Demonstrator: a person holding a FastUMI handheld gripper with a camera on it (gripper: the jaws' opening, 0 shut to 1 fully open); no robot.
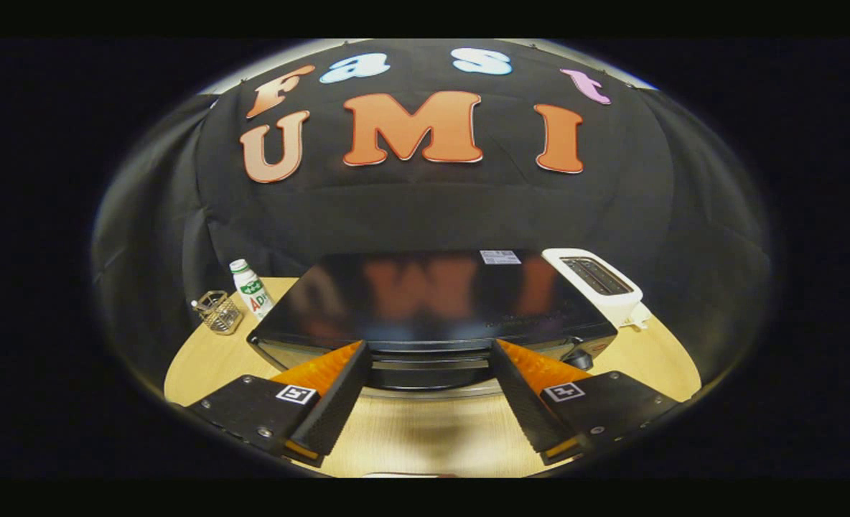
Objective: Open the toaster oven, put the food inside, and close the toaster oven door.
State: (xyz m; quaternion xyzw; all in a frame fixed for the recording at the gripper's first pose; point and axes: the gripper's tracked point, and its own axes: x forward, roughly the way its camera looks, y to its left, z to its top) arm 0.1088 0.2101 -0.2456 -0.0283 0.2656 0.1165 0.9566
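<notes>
Hand-held gripper (428,355) spread wide, fingers flanking the oven's (425,298) door handle (431,365), gripping nothing. Bottle (252,287) far left, toaster (601,281) far right on the surface (425,438).

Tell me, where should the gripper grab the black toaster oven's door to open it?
Best guess: the horizontal bar handle along the top front of the black, glossy-topped toaster oven. It sticks out toward the open gripper, whose orange-and-black fingers straddle it. Coming straight from the front, slightly above, lets the fingers hook or pinch the bar and pull. Which way the door hinges I cannot tell.
</notes>
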